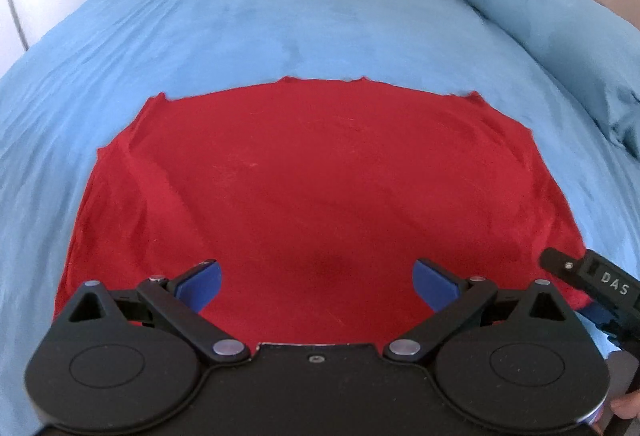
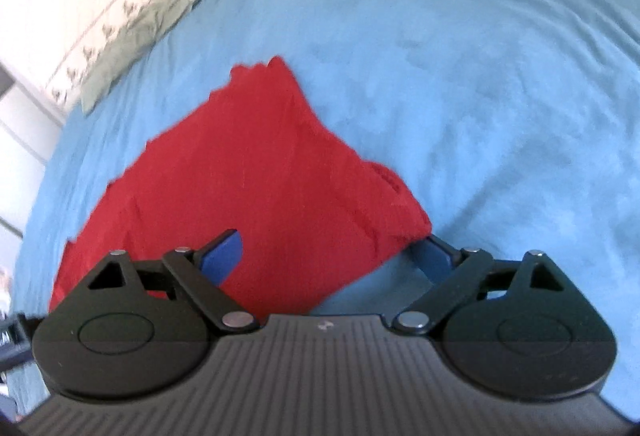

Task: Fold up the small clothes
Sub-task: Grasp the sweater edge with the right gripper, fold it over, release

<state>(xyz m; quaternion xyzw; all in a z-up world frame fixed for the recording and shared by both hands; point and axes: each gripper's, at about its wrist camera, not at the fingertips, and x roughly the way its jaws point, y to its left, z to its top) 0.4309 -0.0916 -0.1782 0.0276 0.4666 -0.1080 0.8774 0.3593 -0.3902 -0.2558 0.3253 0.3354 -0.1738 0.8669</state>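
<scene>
Left wrist view: blue bedspread under red garment — both grippers' fingers spread, released.

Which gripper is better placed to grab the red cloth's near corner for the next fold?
Right. The right gripper is open with the near corner of the red fabric garment between its fingers. The left gripper, also open, hovers over the garment's middle, away from any edge, above the blue bed cover.

"DAS" on the right claw
</scene>
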